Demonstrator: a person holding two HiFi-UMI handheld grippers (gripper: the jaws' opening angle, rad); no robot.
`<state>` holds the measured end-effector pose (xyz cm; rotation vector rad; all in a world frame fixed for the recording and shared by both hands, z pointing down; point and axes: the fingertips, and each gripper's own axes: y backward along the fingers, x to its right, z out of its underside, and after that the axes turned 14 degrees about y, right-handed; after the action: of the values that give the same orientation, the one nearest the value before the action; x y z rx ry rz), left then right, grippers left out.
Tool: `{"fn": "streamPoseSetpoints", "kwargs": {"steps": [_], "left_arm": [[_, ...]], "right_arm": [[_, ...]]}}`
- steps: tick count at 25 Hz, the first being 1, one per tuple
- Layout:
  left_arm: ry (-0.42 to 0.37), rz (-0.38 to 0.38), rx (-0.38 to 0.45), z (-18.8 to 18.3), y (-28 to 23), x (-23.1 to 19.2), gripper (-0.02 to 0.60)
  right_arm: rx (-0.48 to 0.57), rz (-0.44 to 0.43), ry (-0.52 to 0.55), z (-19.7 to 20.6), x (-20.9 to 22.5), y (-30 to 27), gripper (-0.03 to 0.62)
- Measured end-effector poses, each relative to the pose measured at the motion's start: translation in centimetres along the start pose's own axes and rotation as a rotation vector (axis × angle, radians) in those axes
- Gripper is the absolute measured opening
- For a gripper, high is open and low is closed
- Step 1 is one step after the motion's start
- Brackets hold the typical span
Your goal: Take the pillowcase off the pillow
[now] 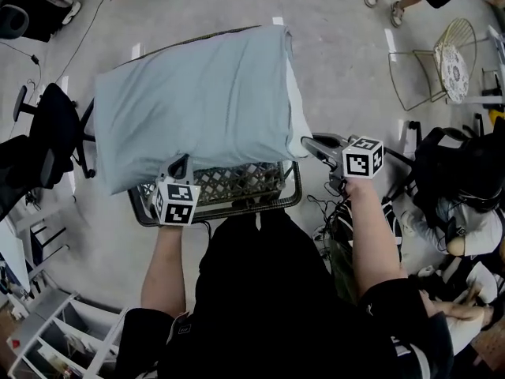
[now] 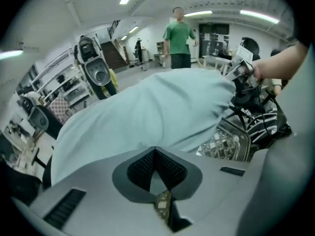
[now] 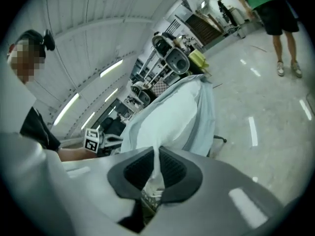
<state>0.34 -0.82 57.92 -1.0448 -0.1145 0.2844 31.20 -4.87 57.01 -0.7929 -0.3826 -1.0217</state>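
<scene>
Barely started, by the look of it: the pale blue fabric pillowcase (image 1: 197, 101) covers nearly the whole white pillow (image 1: 297, 113), which shows only as a narrow strip at the open end nearest the right gripper (image 1: 309, 143). Between that gripper's jaws is a pinch of white cloth, apparently the pillow's own corner, and they are clamped on it, with the blue case opening just beyond them. The left gripper (image 1: 181, 164) has its jaws together on a thin fold of the case's near long edge, and the bulk of the case rises just ahead of them. Both grips seem set, so the pulling apart that slides the case off remains to be done. Under the jaws, the pillow lies across a black lattice plastic crate (image 1: 237, 184).
</scene>
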Motion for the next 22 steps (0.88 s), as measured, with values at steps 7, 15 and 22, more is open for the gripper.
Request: {"fn": "streamPoseSetpoints", "kwargs": {"steps": [7,15,22], "left_arm": [[0.0,0.273,0.118,-3.6,2.2,4.8,0.009],[-0.17,0.347,0.138,-6.6,-0.8,15.8,0.219],[-0.311,0.284,0.095,-4.9,-0.9,13.8,0.03]], "right_arm": [[-0.021,-0.015,0.016,-2.6,-0.7,-0.7,0.034],[-0.014,-0.024,0.003,-2.0,-4.7,-1.4,0.032],[0.085,0.075,-0.022,-3.1,-3.6,0.1,0.031]]}}
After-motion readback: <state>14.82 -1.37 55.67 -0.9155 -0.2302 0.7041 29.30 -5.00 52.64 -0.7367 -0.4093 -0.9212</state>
